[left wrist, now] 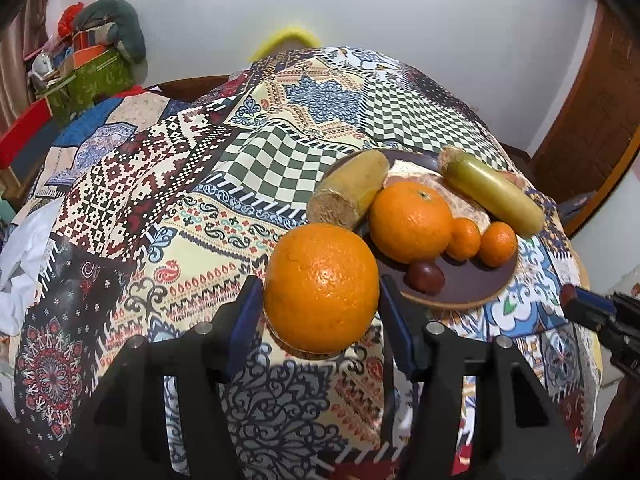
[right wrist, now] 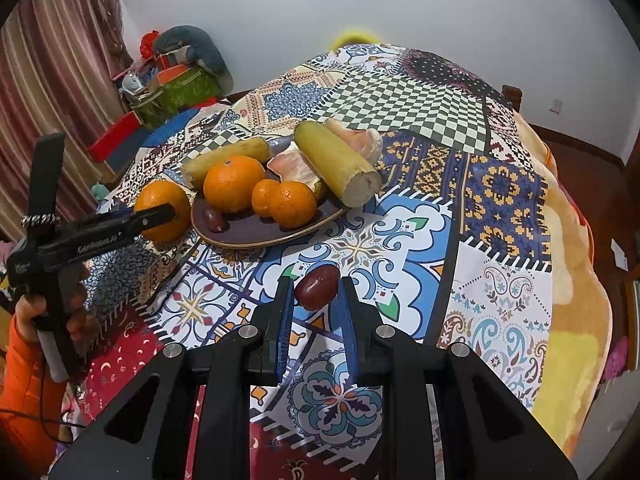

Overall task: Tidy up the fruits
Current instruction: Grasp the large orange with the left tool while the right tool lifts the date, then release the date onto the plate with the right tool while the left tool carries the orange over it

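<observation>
My left gripper [left wrist: 321, 292] is shut on a large orange [left wrist: 322, 286], held just left of the dark brown plate [left wrist: 472, 292]. The plate holds a big orange [left wrist: 410, 220], two small tangerines [left wrist: 497, 243], a red date [left wrist: 426, 276], two sugarcane pieces [left wrist: 494, 192] and pomelo segments. My right gripper [right wrist: 314, 290] is shut on a second red date [right wrist: 317, 287], held above the cloth in front of the plate [right wrist: 256, 236]. The left gripper [right wrist: 160, 214] with its orange [right wrist: 162, 210] shows at the left in the right wrist view.
A patchwork patterned cloth [right wrist: 440, 216] covers the table. Boxes and bags are piled in the far left corner [right wrist: 176, 76]. A striped curtain [right wrist: 60, 60] hangs at left. A yellow blanket [right wrist: 568, 320] lies at the table's right edge.
</observation>
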Available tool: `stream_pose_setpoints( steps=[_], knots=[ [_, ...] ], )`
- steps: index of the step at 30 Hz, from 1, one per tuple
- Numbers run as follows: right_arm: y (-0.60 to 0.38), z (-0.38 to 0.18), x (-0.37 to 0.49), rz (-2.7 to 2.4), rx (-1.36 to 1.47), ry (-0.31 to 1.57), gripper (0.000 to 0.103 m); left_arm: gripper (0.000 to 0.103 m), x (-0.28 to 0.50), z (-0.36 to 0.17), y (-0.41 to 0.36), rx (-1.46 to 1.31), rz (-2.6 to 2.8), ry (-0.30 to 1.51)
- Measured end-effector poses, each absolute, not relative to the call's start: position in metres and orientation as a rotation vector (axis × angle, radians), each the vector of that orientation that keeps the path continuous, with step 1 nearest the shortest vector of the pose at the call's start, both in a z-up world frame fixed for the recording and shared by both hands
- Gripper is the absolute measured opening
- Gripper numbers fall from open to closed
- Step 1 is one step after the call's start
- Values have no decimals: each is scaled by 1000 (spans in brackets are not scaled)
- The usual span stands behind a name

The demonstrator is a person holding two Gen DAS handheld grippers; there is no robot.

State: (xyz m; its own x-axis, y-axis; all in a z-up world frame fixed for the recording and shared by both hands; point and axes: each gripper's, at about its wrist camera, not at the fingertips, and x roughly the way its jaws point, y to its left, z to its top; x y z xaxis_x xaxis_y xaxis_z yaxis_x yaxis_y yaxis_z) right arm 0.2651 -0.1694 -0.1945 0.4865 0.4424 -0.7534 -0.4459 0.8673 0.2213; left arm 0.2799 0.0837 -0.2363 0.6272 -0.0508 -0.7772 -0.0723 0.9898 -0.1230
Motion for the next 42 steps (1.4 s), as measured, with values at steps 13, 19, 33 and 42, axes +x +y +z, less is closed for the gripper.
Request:
stream_pose_setpoints(
  steps=[13, 19, 33, 42],
  knots=[
    [-175, -176, 266, 539, 11, 858, 20, 57, 264, -207, 70, -148, -36, 842],
    [-176, -168, 276, 536, 16, 827, 20, 57, 276, -189, 61, -137, -60, 796],
    [-147, -159, 320, 571, -6, 766, 20, 55, 329, -167, 46, -103, -86, 736],
    [-115, -172, 344, 617, -61, 784, 21, 55, 355, -182, 47, -126, -105, 767]
  ],
)
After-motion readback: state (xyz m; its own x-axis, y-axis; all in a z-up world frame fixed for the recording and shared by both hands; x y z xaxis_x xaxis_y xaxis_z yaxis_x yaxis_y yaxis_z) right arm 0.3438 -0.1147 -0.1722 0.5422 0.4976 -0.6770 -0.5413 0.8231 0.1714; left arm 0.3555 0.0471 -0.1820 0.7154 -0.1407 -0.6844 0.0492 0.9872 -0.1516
